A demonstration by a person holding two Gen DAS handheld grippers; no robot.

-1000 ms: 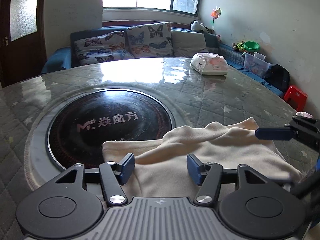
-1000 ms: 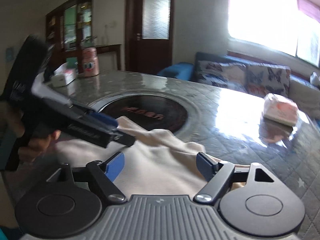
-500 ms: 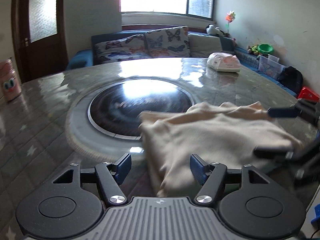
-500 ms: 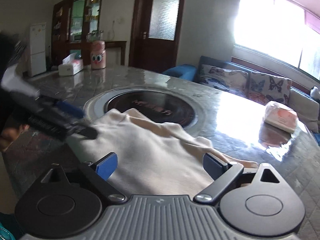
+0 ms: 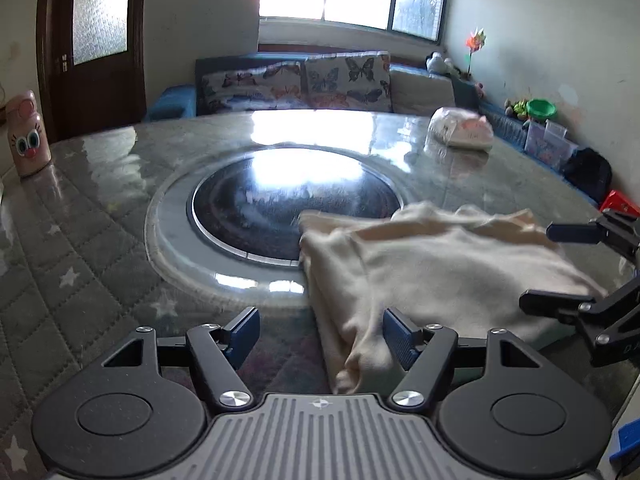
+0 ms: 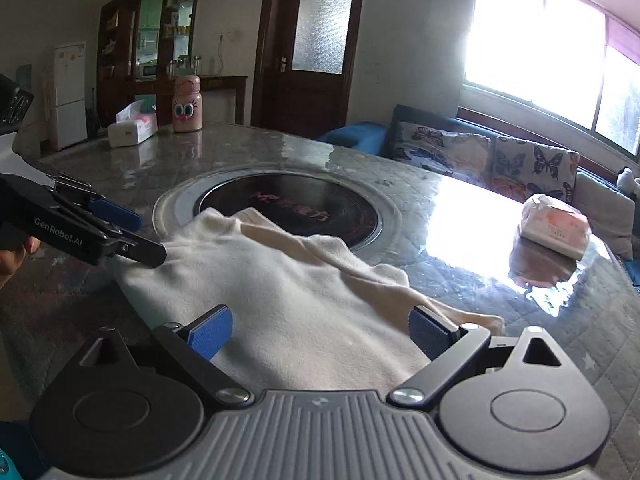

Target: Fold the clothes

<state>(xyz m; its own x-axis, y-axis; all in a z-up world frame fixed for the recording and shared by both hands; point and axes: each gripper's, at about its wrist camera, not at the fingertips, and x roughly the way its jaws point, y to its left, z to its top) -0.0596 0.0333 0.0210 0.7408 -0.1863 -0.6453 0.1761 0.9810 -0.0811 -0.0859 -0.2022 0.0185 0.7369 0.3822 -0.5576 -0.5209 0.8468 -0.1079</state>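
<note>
A cream garment (image 5: 432, 264) lies folded on the glass-topped table (image 5: 100, 220), its far edge overlapping the black round plate (image 5: 280, 208). My left gripper (image 5: 320, 336) has its jaws opening; only the garment's near corner lies between them, close to the right pad, and nothing presses on it. In the right wrist view the garment (image 6: 288, 292) spreads under my right gripper (image 6: 320, 334), whose jaws stand wide over it without pinching. Each gripper shows in the other's view: the right gripper (image 5: 560, 270) at the cloth's right end, the left gripper (image 6: 136, 234) at its left end.
A pink cartoon bottle (image 5: 26, 136) and a white tissue box (image 6: 132, 128) stand at the table's far left. A wrapped tissue pack (image 5: 460, 128) lies far right. Beyond the table are a butterfly-cushioned sofa (image 5: 320, 80) and a door. A hand (image 6: 12, 256) holds the left gripper.
The left gripper has slid leftward off the garment, so only the cloth's corner stays between its jaws. Both pairs of jaws have widened. The right gripper has stayed in place.
</note>
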